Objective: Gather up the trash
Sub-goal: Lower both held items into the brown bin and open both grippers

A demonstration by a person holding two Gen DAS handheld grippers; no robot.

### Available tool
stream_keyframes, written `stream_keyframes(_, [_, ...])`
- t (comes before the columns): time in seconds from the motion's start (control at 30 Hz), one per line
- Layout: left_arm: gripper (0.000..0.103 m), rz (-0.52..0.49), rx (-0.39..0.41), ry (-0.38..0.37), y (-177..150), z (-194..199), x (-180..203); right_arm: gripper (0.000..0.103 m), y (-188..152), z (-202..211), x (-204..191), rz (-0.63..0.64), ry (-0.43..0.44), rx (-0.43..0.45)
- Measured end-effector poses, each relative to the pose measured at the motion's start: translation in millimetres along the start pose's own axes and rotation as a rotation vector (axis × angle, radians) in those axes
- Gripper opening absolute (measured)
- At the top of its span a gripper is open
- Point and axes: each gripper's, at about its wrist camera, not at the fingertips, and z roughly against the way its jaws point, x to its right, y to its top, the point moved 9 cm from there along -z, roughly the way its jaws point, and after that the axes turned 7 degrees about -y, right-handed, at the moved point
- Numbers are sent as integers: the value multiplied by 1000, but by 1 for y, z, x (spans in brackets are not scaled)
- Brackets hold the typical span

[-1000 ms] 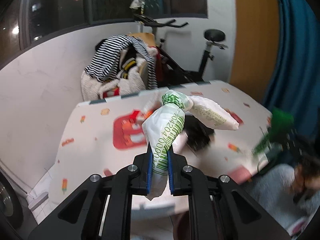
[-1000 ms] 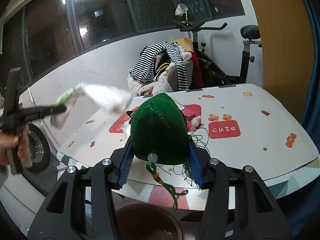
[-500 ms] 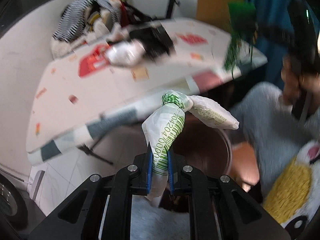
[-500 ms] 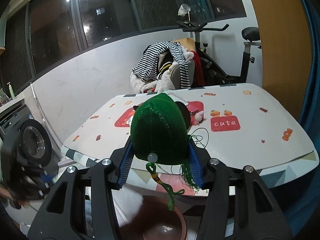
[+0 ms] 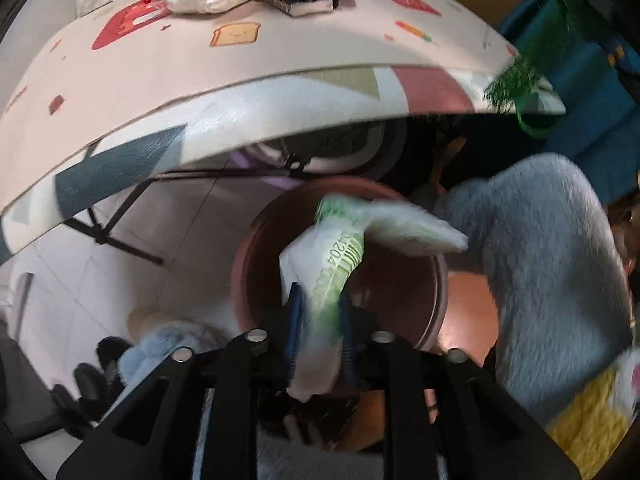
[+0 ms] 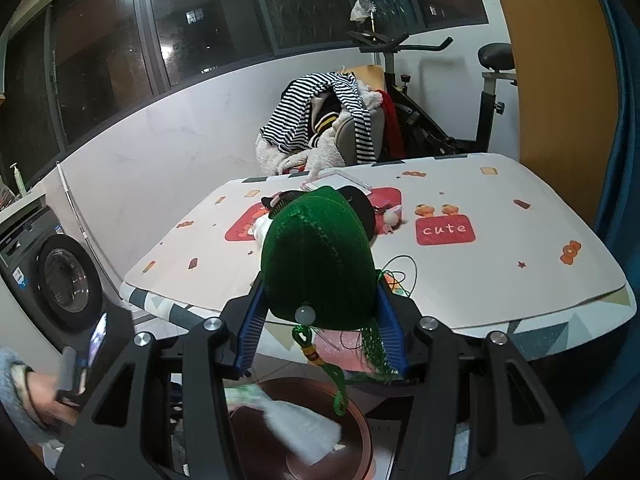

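- Your left gripper (image 5: 319,330) sits nearest in its own view, its two blue pads closed on one white wrapper with green print (image 5: 340,256); the motion blur there is heavy, so how firmly it is pinched cannot be told.
- That wrapper hangs over the mouth of one round brown bin (image 5: 248,264) on the floor, just in front of the table's edge.
- In your right wrist view the same wrapper (image 6: 300,428) shows blurred above the bin (image 6: 360,432).
- Your right gripper (image 6: 320,320) has its two blue pads spread wide and pressed against the sides of one green knitted pouch (image 6: 316,256), with a bead and a green tassel dangling below it.
- Beyond it lies one table (image 6: 480,280) with a cartoon-print cover, holding a small pile of items at its middle.
- Furthest back you have one washing machine (image 6: 60,280), one heap of clothes (image 6: 320,120) and one exercise bike (image 6: 440,92).
- Since half a second ago, your left gripper has dropped lower, bringing the wrapper from above the table's edge to over the bin; your right gripper has stayed put with the pouch.
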Motion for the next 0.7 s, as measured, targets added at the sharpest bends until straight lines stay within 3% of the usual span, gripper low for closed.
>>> stream_keyframes(0.03, [47,10,26,-16,4,0,2,52,-2,0,0,-1,-2,-4])
stream_keyframes(0.07, [56,18,54,-30,8,0,3,52,-4,-1,1,-1,-4,-8])
stream_keyframes(0.27, [73,70,228,-43,26,24,4,52,-22,-7,-5,17,2,-42])
stream_keyframes(0.47, [89,99,441,86,26,75,-6,52,-59,-20,-34,30,99,-118])
stream_keyframes(0.6, [95,89,595,235,17,107,-10,53,-90,-31,-57,77,158,-181])
stream_keyframes(0.7, [97,97,665,294,8,120,-13,53,-116,-43,-70,119,191,-248])
